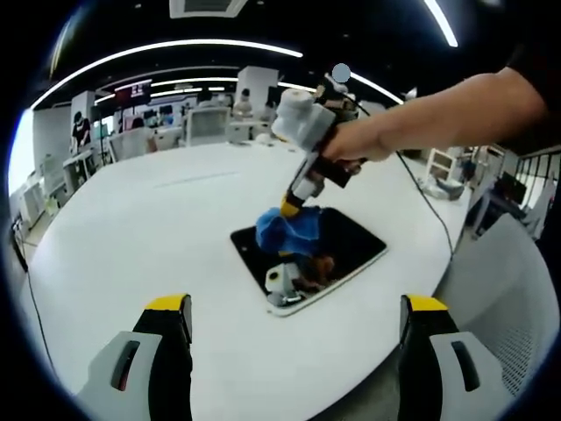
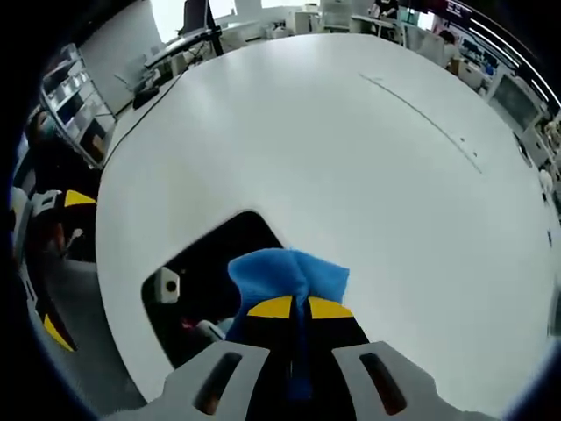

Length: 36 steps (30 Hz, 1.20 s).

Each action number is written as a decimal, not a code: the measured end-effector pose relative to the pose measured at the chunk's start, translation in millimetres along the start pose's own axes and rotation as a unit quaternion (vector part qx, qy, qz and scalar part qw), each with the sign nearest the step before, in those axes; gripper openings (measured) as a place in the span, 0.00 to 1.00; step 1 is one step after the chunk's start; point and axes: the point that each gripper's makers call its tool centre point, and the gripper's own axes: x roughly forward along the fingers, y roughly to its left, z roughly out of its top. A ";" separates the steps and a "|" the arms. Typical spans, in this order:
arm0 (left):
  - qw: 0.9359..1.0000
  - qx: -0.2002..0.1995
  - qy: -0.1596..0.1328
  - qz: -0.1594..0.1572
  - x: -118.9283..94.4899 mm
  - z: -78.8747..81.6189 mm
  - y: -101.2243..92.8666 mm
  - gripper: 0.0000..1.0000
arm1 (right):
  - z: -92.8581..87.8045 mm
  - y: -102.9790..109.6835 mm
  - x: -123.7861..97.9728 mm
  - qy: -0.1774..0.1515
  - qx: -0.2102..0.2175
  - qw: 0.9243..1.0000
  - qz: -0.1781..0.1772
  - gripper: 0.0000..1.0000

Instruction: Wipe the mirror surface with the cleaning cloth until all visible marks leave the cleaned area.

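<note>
Your right gripper (image 2: 298, 309) is clenched on the blue cleaning cloth (image 2: 289, 272) and presses it onto the mirror (image 1: 351, 241) — a dark, rounded-corner slab lying flat on the white counter (image 1: 158, 228), toward the near edge. Your left gripper (image 1: 298, 329) hangs released above the counter, jaws wide apart, holding nothing and well clear of the mirror.

Risks, as judged from here:
1. The mirror rests loose on the counter with nothing bracing it — a hard sideways stroke could push it toward the counter edge.
2. The cloth is pinched by a small fold, so it could slip out under drag.
3. The bunched cloth covers only a small patch; strokes spaced too widely would leave marks between them.

The mirror reads glossy and black, reflecting the right gripper and cloth. Whether marks remain on it cannot be told.
</note>
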 end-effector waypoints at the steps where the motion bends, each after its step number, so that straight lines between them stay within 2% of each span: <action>1: 1.000 0.000 0.000 0.000 0.0 0.0 0.0 0.99 | 0.0 -0.5 0.3 0.000 0.000 1.000 0.000 0.00; 9: 1.000 0.000 0.001 0.002 0.1 -0.4 0.9 0.99 | -1.0 -2.5 0.9 -0.003 0.005 1.000 0.001 0.00; 17: 1.000 -0.002 -0.001 0.004 0.1 0.0 2.0 0.99 | -9.7 -10.1 -3.7 -0.001 0.006 1.000 -0.006 0.00; 22: 1.000 -0.001 0.000 0.004 0.3 -0.3 1.7 0.99 | -12.4 -7.8 -7.1 -0.002 0.006 1.000 -0.008 0.00; 25: 1.000 0.002 0.003 0.007 0.1 -1.3 2.9 0.93 | -15.4 -6.8 -10.4 -0.003 0.008 1.000 -0.009 0.00; 29: 1.000 -0.002 -0.010 0.008 -0.2 3.2 3.9 0.96 | -18.6 -10.8 -11.2 -0.002 0.011 1.000 -0.010 0.00; 36: 1.000 0.001 -0.004 0.004 0.5 1.5 2.2 0.96 | -25.7 -13.9 -15.8 -0.002 0.017 1.000 -0.012 0.00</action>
